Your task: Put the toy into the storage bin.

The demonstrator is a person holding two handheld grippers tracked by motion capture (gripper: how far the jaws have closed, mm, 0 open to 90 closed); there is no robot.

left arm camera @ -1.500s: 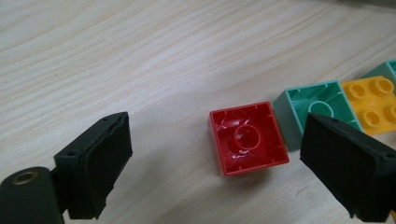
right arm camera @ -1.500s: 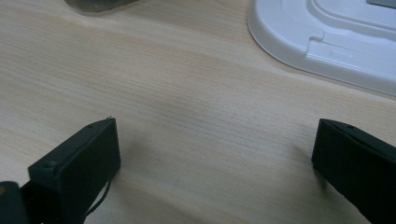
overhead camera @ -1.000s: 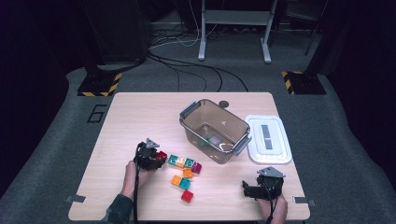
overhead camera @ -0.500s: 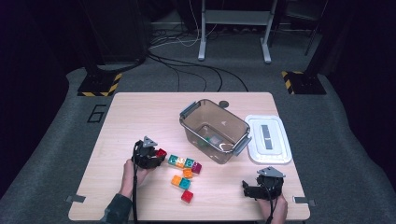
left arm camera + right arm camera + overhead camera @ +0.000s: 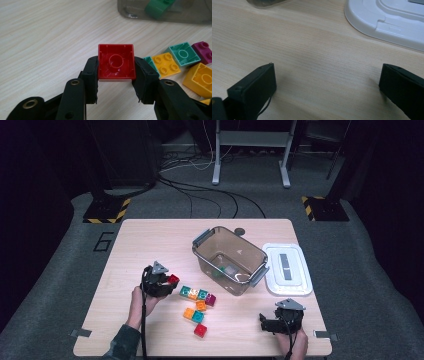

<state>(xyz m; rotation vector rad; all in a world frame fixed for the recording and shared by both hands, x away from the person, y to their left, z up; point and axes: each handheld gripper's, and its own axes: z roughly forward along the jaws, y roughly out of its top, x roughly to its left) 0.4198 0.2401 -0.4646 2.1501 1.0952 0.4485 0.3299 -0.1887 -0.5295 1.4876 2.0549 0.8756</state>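
Observation:
My left gripper (image 5: 116, 75) is shut on a red brick (image 5: 116, 61), hollow underside toward the camera, held a little above the table. In the high view the same red brick (image 5: 173, 279) sits at the left gripper (image 5: 167, 282), left of the loose bricks. A cluster of teal, yellow, orange and magenta bricks (image 5: 197, 298) lies mid-table, with another red brick (image 5: 201, 330) nearer the front. The clear bin (image 5: 229, 260) holds a green brick (image 5: 158, 7). My right gripper (image 5: 327, 75) rests low over bare wood at the front right, jaws wide apart with nothing between them.
A white lid (image 5: 287, 268) lies flat right of the bin, and its edge (image 5: 384, 22) reaches into the right gripper view. A small dark disc (image 5: 240, 231) sits behind the bin. Bare wood stretches across the table's left and far side.
The left gripper has risen slightly with the red brick in it. The right gripper has stayed where it was.

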